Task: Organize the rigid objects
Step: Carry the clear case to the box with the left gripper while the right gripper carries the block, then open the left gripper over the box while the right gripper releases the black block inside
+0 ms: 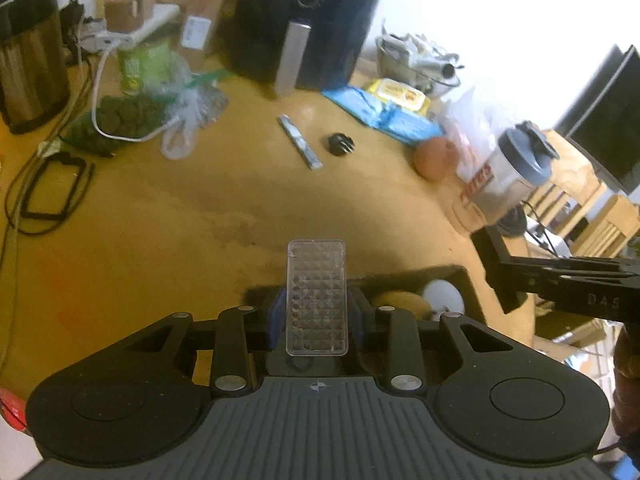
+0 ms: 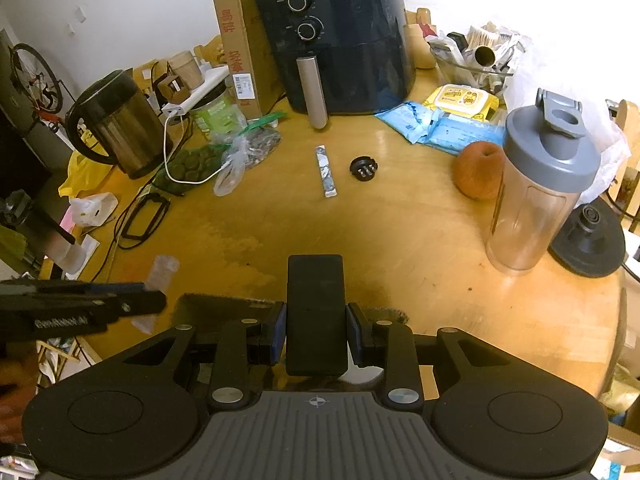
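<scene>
My left gripper (image 1: 316, 316) is shut on a clear, studded plastic block (image 1: 316, 276), which stands up between the blue pads (image 1: 275, 320). Just beyond and below it lies an open black box (image 1: 460, 276) holding a yellow object (image 1: 400, 302) and a white round object (image 1: 442, 296). My right gripper (image 2: 316, 332) is shut on a black rectangular block (image 2: 316, 292), above the table's near edge. The black box (image 2: 216, 306) shows at its lower left. In the right wrist view the left gripper's side (image 2: 80, 306) enters from the left with the clear block (image 2: 160, 276).
On the wooden table (image 2: 400, 240) lie a foil sachet stick (image 2: 326, 172) and a black round mount (image 2: 363, 168). A black air fryer (image 2: 340, 40) stands at the back, a kettle (image 2: 116, 120) left, an orange fruit (image 2: 478, 168) and a shaker bottle (image 2: 536, 184) right.
</scene>
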The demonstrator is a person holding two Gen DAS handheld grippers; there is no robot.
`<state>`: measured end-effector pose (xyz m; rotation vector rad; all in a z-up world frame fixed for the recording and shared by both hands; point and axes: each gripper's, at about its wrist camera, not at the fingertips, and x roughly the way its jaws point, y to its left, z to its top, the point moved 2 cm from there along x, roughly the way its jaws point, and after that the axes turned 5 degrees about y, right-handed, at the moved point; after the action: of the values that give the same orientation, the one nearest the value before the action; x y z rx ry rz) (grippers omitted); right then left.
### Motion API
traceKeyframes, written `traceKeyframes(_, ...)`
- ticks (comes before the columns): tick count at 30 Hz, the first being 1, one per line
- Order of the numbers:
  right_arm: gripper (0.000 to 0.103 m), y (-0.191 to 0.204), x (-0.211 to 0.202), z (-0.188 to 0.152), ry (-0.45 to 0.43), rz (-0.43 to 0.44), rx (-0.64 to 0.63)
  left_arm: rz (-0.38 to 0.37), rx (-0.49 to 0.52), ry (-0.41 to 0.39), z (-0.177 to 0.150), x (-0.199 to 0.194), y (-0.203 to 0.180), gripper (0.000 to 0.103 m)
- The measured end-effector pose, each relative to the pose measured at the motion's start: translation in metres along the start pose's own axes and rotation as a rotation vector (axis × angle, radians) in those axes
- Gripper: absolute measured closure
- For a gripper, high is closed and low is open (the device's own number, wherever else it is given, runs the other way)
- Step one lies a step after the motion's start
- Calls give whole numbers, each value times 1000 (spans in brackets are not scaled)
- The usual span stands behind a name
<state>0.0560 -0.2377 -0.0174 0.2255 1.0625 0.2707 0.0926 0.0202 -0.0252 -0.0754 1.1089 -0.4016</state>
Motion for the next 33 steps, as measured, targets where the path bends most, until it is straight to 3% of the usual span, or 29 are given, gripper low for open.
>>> traceKeyframes(4, 69, 2, -4, -5, -2, 9, -1, -45, 52, -23, 1, -5, -14, 68)
traceKeyframes(6, 69, 3, -7, -7, -3, 10, -1, -50, 69, -30, 0, -8, -18, 49)
traceKeyframes(7, 69, 3, -7, -8, -4, 12, 1, -47, 70, -39, -2, -10, -18, 48)
traceKeyframes(25, 69, 19, -1, -28, 39, 44, -8, 90, -22, -40, -60, -30, -3, 48)
traceKeyframes(33, 69, 42, 3, -24, 43, 72, -53, 109, -56, -54, -78, -39, 1, 48)
